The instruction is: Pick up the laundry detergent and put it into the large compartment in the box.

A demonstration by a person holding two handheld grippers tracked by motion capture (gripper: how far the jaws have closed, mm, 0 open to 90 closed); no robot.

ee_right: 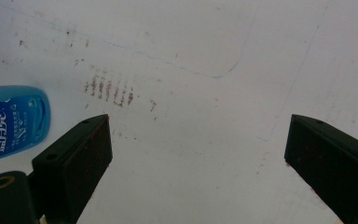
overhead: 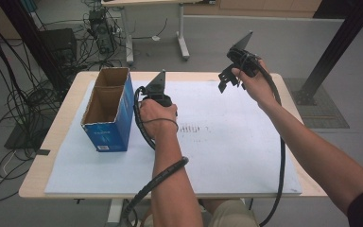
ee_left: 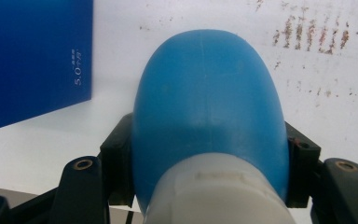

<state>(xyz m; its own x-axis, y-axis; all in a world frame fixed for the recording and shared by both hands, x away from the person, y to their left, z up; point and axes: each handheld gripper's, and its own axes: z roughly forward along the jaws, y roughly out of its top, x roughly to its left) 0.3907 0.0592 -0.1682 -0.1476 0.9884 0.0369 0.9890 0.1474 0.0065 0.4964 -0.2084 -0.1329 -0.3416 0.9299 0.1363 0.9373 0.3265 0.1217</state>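
Left claw (ee_left: 209, 186) clamped on blue bottle (ee_left: 207, 107), frame centre in left gripper view, over white bench (ee_left: 326, 116); blue box (overhead: 108, 113) just beside, upper left. Right claw (ee_right: 196, 154) wide open, holding nothing, raised at upper right of high view. Bottle also at left edge of right gripper view.

Soft, even room light falls on the white mat (overhead: 227, 156), leaving only faint shadows. The high view is slightly grainy (edges a little bowed). In the left gripper view the close blue bottle (ee_left: 207, 116) is out of focus, with a dull sheen.
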